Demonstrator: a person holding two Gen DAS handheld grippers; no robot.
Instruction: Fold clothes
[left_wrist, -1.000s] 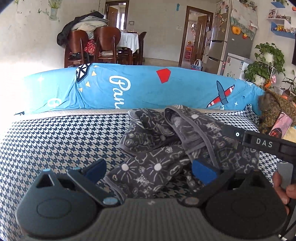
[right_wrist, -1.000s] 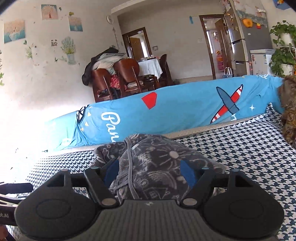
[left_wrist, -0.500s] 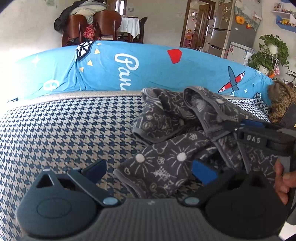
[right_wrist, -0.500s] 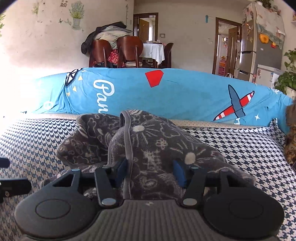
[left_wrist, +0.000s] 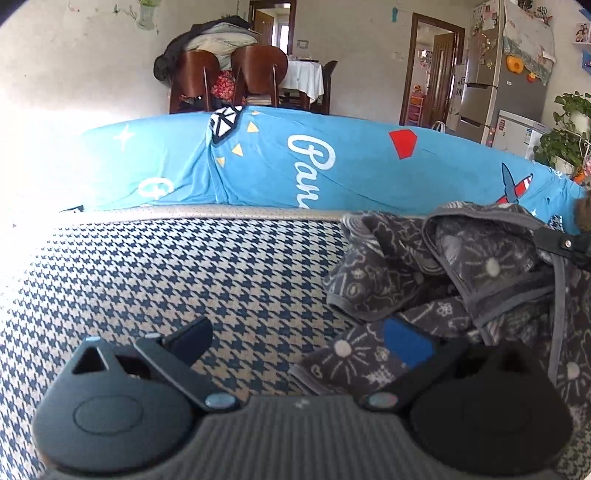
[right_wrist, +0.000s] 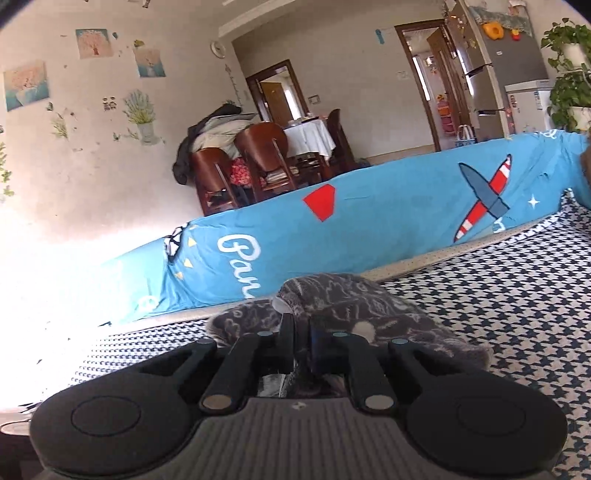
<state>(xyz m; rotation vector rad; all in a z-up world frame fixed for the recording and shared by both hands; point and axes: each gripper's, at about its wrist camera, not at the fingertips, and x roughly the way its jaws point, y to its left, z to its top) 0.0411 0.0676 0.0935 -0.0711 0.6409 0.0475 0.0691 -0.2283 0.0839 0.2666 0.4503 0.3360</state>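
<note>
We find the left gripper (left_wrist: 297, 341) standing wide with nothing between its pads, low in the left wrist frame over the houndstooth cover (left_wrist: 184, 280). Right of it, the grey patterned garment (left_wrist: 461, 280) lies crumpled, unfolded. In the right wrist frame's centre, the right gripper (right_wrist: 301, 345) is closing, pinched on a fold of it. We judge folding barely begun.

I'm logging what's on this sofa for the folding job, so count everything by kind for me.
Grey patterned garment: 1
Hand-held grippers: 2, the left hand-held gripper open, the right hand-held gripper closing on the garment
Blue printed sheet over the sofa back: 1
Houndstooth seat cover: 1
Total: 5
</note>
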